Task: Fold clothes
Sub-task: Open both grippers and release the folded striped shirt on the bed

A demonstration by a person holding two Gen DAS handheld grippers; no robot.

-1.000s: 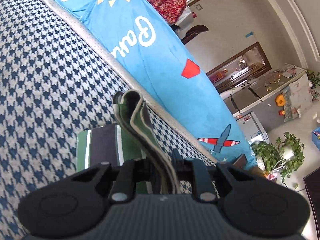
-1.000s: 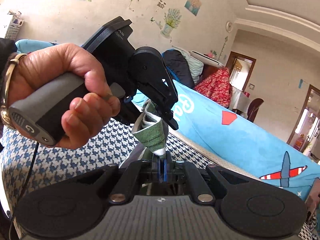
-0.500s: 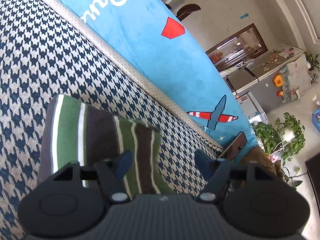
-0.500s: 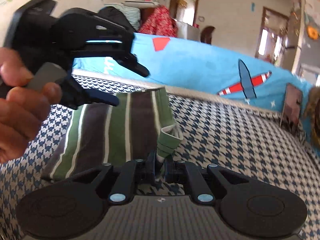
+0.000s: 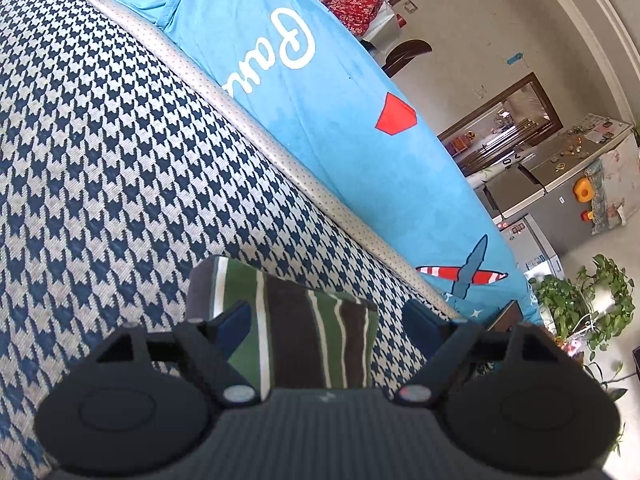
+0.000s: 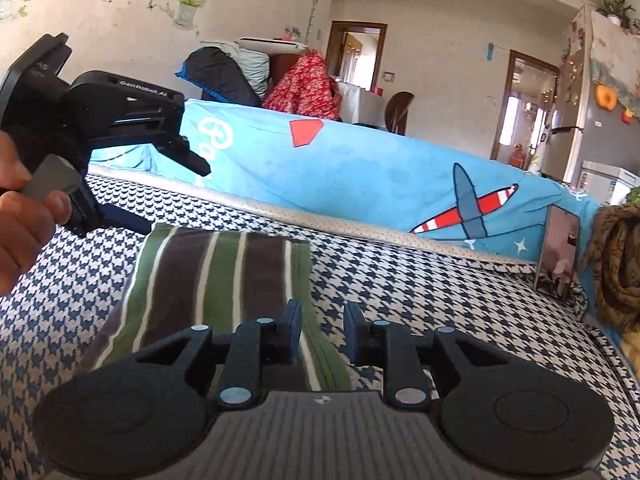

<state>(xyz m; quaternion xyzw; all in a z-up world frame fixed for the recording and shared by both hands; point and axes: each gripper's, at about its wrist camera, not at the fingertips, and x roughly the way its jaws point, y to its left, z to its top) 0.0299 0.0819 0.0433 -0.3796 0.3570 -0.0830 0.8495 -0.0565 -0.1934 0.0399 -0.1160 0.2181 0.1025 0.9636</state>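
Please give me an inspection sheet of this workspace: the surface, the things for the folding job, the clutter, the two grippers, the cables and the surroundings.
Surface: houndstooth cover, blue and white, with a pale dotted border.
Job's things: striped garment, green, brown and white, lying folded flat on the cover.
Clutter: phone propped upright at the far right; brown fabric heap beside it.
Grippers: left gripper open, above the garment; right gripper open, over the garment's near right edge; neither holds cloth.
Cables: nothing seen.
Surroundings: blue blanket with a plane print behind the cover; potted plant; fridge; piled clothes.
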